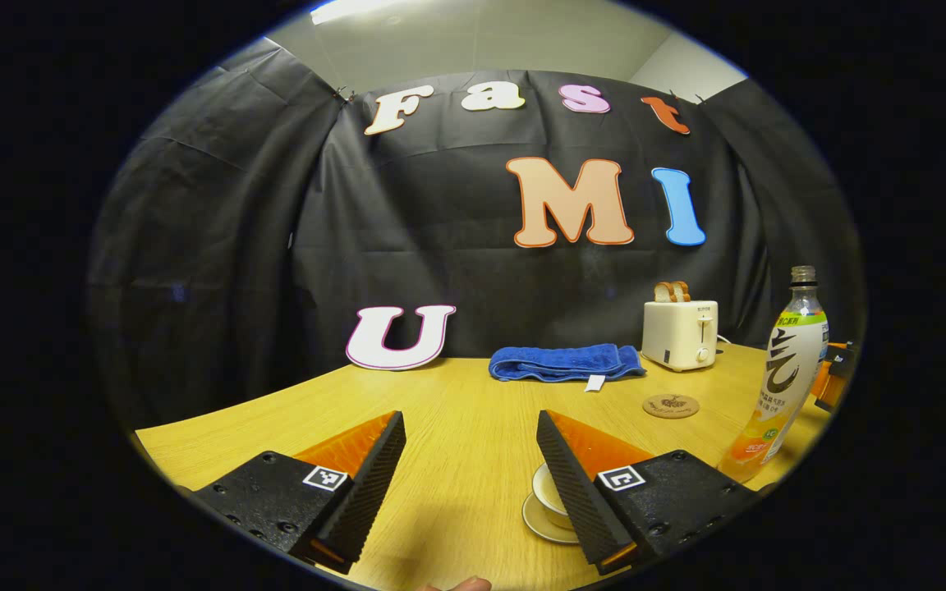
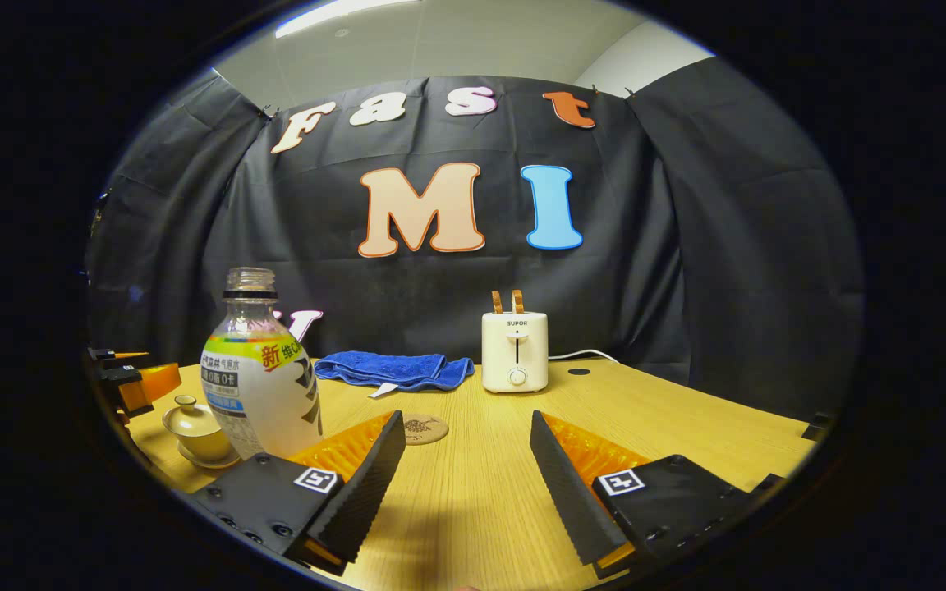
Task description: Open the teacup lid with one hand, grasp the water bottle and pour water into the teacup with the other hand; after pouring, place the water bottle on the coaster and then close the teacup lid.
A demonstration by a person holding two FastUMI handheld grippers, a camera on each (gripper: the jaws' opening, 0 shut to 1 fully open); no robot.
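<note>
We hold the left gripper [image 1: 470,439] w/ jaws wide apart, nothing between; the lidded teacup [image 2: 196,429] on its saucer sits just behind its right finger. Our right gripper [image 2: 467,439] is also spread, empty. The uncapped water bottle [image 2: 258,369] stands upright btw. teacup and coaster [image 2: 424,428]. Blue towel [image 2: 391,369] and toaster [image 2: 514,351] sit at the table [image 2: 686,427] back.

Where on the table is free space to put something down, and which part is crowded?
Bare wood lies between the blue towel and the left hand-held gripper, and right of the toaster in the right gripper view. It is crowded where the teacup, water bottle and coaster cluster.
</note>
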